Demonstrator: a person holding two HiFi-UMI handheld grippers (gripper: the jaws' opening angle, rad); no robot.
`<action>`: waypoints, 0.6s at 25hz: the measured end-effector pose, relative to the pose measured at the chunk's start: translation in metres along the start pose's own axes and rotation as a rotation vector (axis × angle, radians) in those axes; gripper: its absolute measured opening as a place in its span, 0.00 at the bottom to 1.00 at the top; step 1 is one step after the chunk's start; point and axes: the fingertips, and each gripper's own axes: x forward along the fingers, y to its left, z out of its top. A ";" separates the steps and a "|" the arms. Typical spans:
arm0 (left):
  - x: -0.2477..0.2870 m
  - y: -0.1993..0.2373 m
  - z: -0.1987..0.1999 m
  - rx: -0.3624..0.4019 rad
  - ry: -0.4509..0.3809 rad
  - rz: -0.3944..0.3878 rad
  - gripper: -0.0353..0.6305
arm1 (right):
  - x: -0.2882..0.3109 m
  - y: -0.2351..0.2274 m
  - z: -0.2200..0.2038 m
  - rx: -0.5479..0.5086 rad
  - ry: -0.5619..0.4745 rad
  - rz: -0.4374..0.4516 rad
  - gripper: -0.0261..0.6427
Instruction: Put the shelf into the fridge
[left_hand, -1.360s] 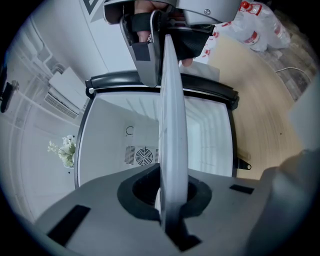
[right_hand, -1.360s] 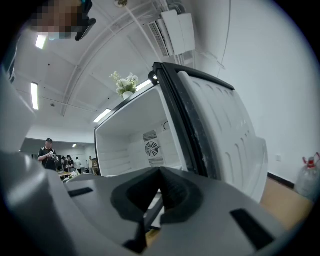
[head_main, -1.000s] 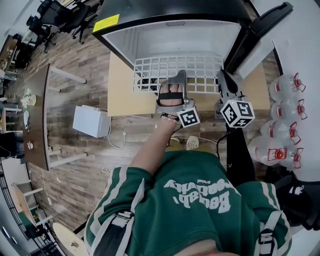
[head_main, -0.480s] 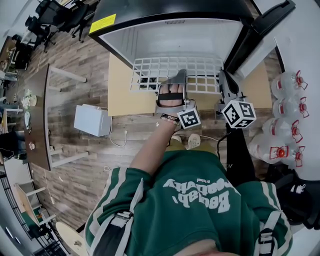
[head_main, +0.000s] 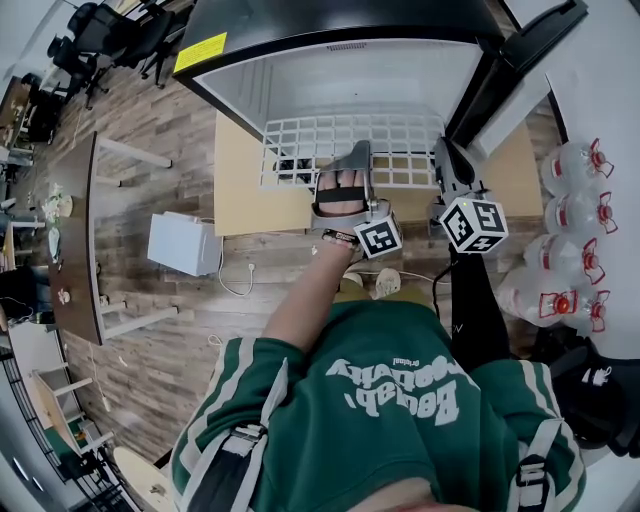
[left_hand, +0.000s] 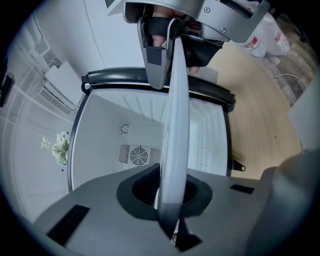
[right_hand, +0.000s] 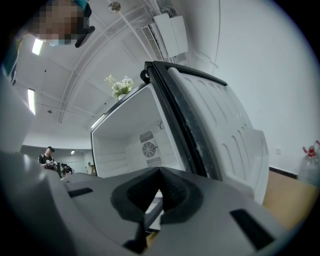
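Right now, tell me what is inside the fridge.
Bare white walls and a round fan vent on the back wall of the fridge. The wire shelf is at its mouth. The left gripper covers part of it.

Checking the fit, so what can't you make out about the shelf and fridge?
Far edge of shelf and side grooves of fridge: head view, too small.
Grid of shelf: left gripper view, edge-on and blurred.
Floor of fridge: right gripper view, behind body of right hand-held gripper.

Open-plan office, swivel chairs (head_main: 105, 28), long desk (head_main: 80, 235), water jugs (head_main: 566, 226)
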 end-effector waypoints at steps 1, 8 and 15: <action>0.000 -0.001 0.000 -0.004 0.003 -0.004 0.10 | 0.001 -0.001 0.000 -0.002 -0.002 -0.006 0.04; 0.008 0.005 0.002 -0.027 0.047 0.007 0.10 | 0.012 -0.005 0.009 -0.042 0.000 -0.051 0.04; 0.015 0.006 0.001 -0.023 0.068 0.001 0.10 | 0.019 -0.001 0.009 -0.203 0.050 -0.062 0.04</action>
